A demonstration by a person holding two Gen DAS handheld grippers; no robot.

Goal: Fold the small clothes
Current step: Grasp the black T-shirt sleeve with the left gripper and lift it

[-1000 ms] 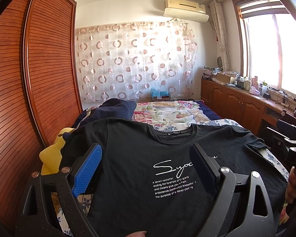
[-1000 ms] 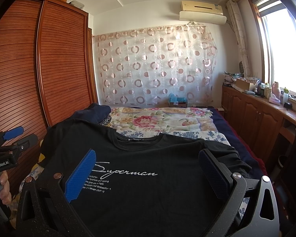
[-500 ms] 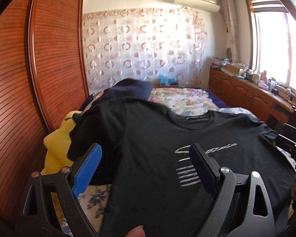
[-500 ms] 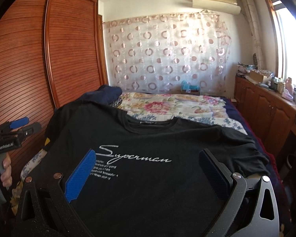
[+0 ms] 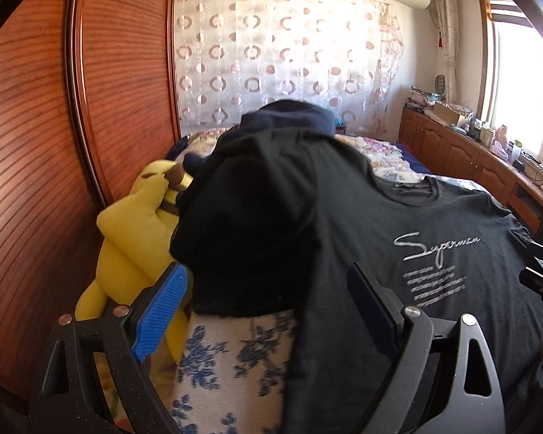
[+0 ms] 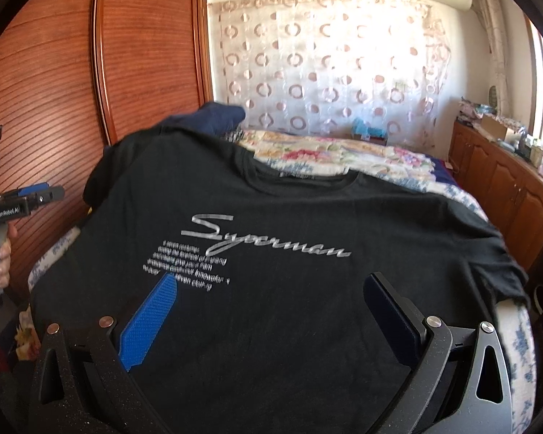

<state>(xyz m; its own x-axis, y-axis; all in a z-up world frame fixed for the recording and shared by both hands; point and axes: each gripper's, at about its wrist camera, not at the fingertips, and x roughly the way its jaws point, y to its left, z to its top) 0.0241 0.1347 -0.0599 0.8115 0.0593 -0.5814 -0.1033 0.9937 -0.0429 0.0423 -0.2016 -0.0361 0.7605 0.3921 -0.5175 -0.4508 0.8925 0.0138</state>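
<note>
At the far left of the left wrist view stands the wooden wardrobe [image 5: 36,144]. A yellow plush toy [image 5: 134,231] lies just beside it, at the edge of the bed [image 5: 235,369].

The left gripper [image 5: 268,311] has its jaws spread wide and holds nothing. It hovers over the near left side of the black T-shirt [image 5: 398,253]. The left sleeve [image 5: 249,231] lies straight ahead of the jaws, with the side edge of the shirt running between them.

The T-shirt is spread flat on the bed, print side up. Its long axis runs from the hem, nearest the grippers, to the collar [image 6: 300,177], which points away toward the curtain [image 6: 325,65]. The printed lettering [image 6: 264,242] reads left to right across that axis.

The right gripper [image 6: 271,311] is also released and empty. It hovers above the lower middle of the shirt. The right sleeve [image 6: 503,264] lies ahead and to the right, near the bed edge.

Judgement: the fold is not yet begun. Each sleeve is nearer to the gripper on its own side, so a lengthwise fold would bring each side inward across the long axis.
</note>
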